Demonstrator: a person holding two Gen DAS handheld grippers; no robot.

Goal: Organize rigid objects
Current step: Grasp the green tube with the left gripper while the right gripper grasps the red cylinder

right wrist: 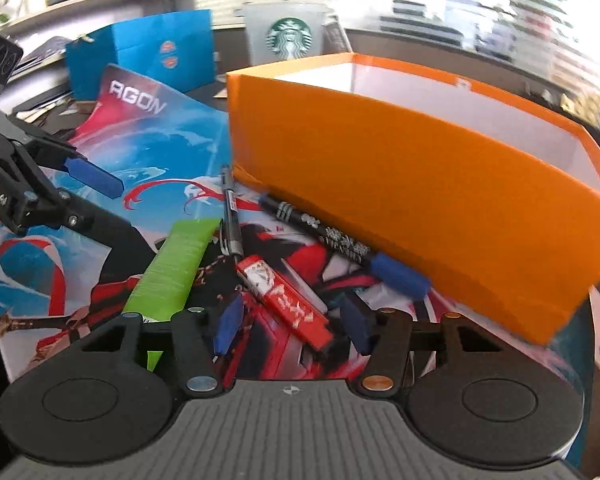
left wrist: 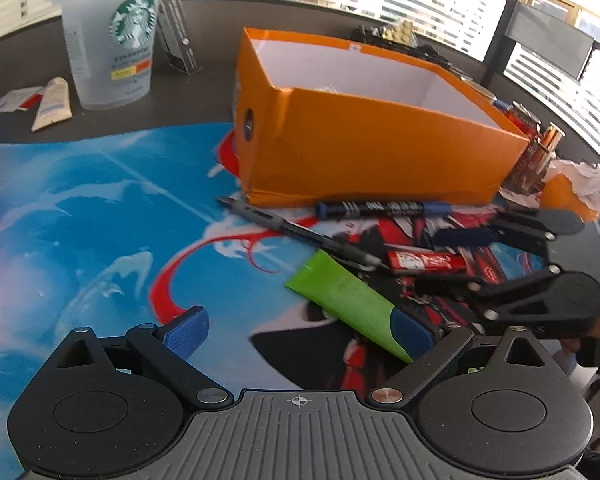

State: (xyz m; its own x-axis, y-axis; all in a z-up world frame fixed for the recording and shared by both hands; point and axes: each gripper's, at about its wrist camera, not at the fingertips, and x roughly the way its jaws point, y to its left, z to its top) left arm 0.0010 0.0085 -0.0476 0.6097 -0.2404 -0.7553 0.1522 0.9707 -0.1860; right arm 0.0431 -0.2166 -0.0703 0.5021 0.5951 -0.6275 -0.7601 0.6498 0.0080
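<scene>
One orange box (left wrist: 380, 152), two pens (left wrist: 300, 236), green tube (left wrist: 352, 300), red bar (right wrist: 284, 300), cup (left wrist: 108, 36); perhaps two batteries (left wrist: 540, 152).

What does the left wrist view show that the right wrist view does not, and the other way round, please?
Only the left wrist view shows the cream tube lying beside the cup, and the batteries past the box's far end. Only the right wrist view shows the blue paper bag and the AGON lettering on the mat. Both show the orange box, the Starbucks cup, the green tube, the red KitKat bar and two pens on the printed mat, plus the other gripper reaching in from the side.
</scene>
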